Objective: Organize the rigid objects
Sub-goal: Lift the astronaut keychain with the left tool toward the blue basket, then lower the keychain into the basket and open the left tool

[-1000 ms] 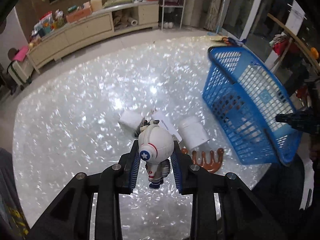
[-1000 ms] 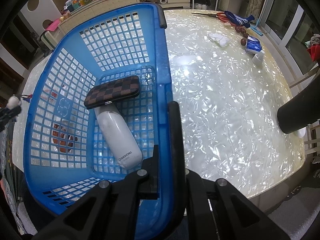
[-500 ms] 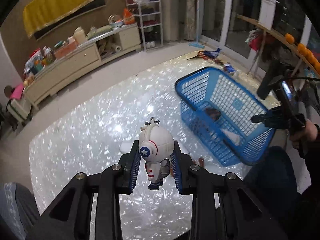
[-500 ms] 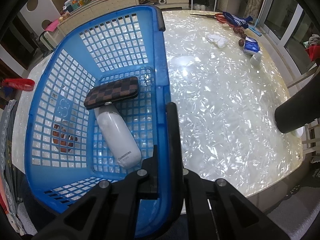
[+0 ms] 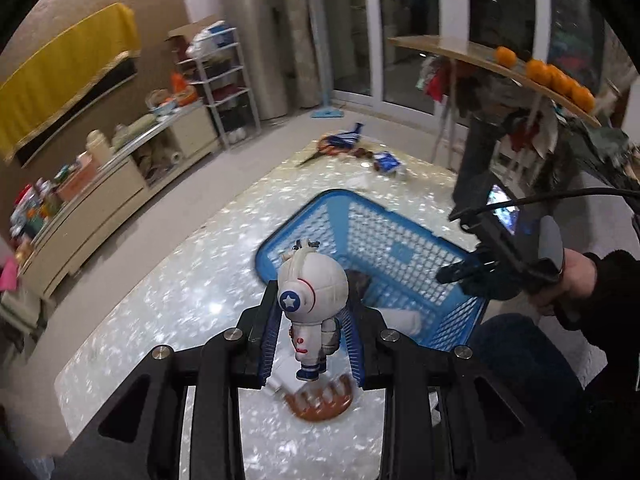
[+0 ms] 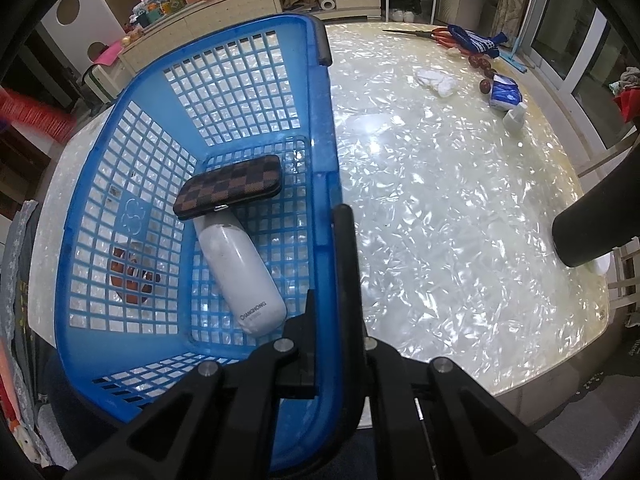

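A white astronaut figurine [image 5: 311, 304] with a blue star on its helmet hangs upright between the blue pads of my left gripper [image 5: 312, 340], which is shut on it above the table. Just beyond it lies the blue mesh basket [image 5: 296, 220]. My right gripper [image 6: 330, 292] is shut on the near side wall of the basket [image 6: 320, 120], and a hand holds it at the basket's right rim in the left wrist view [image 5: 464, 276]. Inside the basket lie a brown checkered case [image 6: 230, 186] and a white oblong device [image 6: 242, 276].
A brown comb-like piece [image 5: 318, 404] and a white item [image 5: 286, 368] lie on the pearly table [image 6: 440, 200] under the figurine. Scissors [image 6: 424, 34], a blue-white cloth [image 6: 476, 42], tissue [image 6: 436, 80], a blue packet [image 6: 505, 94] and a small white bottle [image 6: 515, 115] sit at the far edge.
My left gripper has risen and swung toward the basket with the astronaut held; the white items on the table have slid beneath it. The right gripper and the basket have stayed still.
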The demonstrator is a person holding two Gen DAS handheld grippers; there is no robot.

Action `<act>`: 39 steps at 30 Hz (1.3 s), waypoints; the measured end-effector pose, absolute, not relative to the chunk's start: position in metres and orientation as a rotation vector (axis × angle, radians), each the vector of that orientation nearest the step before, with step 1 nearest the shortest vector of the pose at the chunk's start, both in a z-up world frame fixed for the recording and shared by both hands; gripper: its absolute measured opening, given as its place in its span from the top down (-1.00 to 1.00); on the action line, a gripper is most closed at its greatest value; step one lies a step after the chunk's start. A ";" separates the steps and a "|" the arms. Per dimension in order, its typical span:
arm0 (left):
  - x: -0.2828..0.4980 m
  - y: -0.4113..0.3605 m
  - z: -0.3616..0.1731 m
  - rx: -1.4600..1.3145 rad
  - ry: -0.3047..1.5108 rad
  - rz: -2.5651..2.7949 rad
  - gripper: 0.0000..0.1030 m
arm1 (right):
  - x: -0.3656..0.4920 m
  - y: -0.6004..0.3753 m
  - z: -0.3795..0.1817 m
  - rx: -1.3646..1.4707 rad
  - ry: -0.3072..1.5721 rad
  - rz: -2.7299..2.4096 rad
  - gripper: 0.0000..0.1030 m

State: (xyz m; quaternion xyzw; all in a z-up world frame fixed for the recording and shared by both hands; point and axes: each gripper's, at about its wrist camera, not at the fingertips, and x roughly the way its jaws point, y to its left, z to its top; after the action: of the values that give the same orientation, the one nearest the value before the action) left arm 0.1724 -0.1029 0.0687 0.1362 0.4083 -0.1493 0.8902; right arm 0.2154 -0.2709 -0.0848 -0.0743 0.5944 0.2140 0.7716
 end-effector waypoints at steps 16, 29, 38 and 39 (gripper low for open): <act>0.225 -0.172 -0.058 0.422 1.000 -0.556 0.39 | 0.217 -0.273 -0.086 -0.142 1.290 0.471 0.92; 0.256 -0.178 -0.102 0.562 1.075 -0.648 0.62 | 0.218 -0.274 -0.086 -0.132 1.288 0.474 0.91; 0.259 -0.184 -0.121 0.627 1.146 -0.617 0.08 | 0.217 -0.274 -0.086 -0.136 1.287 0.475 0.91; 0.259 -0.185 -0.122 0.633 1.148 -0.614 -0.01 | 0.217 -0.274 -0.086 -0.134 1.287 0.476 0.91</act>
State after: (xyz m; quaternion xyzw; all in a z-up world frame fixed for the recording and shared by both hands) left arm 0.2591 -0.1848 -0.1220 0.2894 0.5253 -0.2810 0.7492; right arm 0.2170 -0.2742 -0.0861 -0.0619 0.5936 0.2196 0.7717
